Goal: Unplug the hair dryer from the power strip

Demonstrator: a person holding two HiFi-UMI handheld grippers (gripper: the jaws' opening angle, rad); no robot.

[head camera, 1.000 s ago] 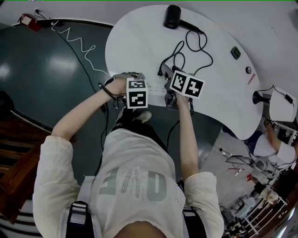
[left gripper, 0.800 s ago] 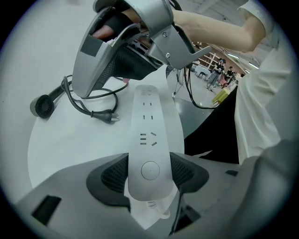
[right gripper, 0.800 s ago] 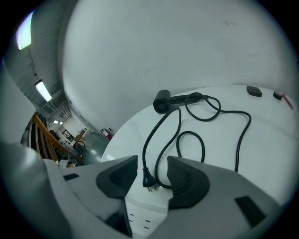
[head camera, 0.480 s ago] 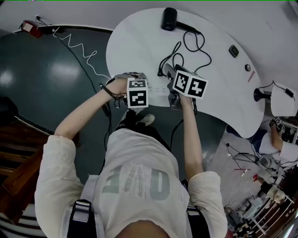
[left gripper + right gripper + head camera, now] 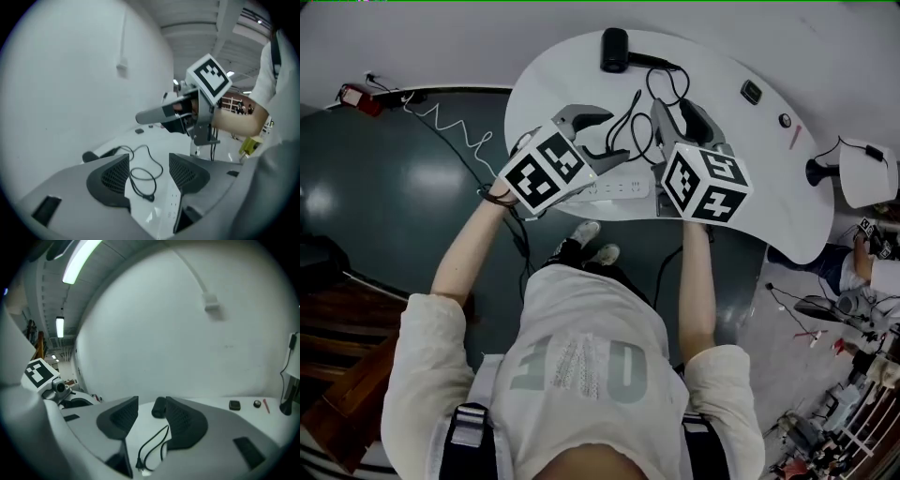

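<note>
A black hair dryer [image 5: 614, 49] lies at the far side of the white table [image 5: 553, 75]. Its black cord [image 5: 639, 103] loops toward me and ends in a plug [image 5: 149, 197] on the table beside the white power strip [image 5: 614, 187]; I cannot tell whether it touches a socket. My left gripper [image 5: 595, 139] hovers open above the strip's left part, the plug seen between its jaws. My right gripper [image 5: 682, 117] hovers open to the right, over the cord loops. In the right gripper view the hair dryer [image 5: 159, 407] shows far off between the open jaws.
At the table's right lie a small black box [image 5: 751, 92], a round knob [image 5: 785, 120] and a red pen [image 5: 794, 138]. A black stand [image 5: 820, 172] is by the right edge. A red device [image 5: 356, 97] with a white coiled cable lies on the dark floor at left.
Both grippers have risen from the power strip at the table's front edge and moved forward over the table. Their cubes look larger and their jaws now show open.
</note>
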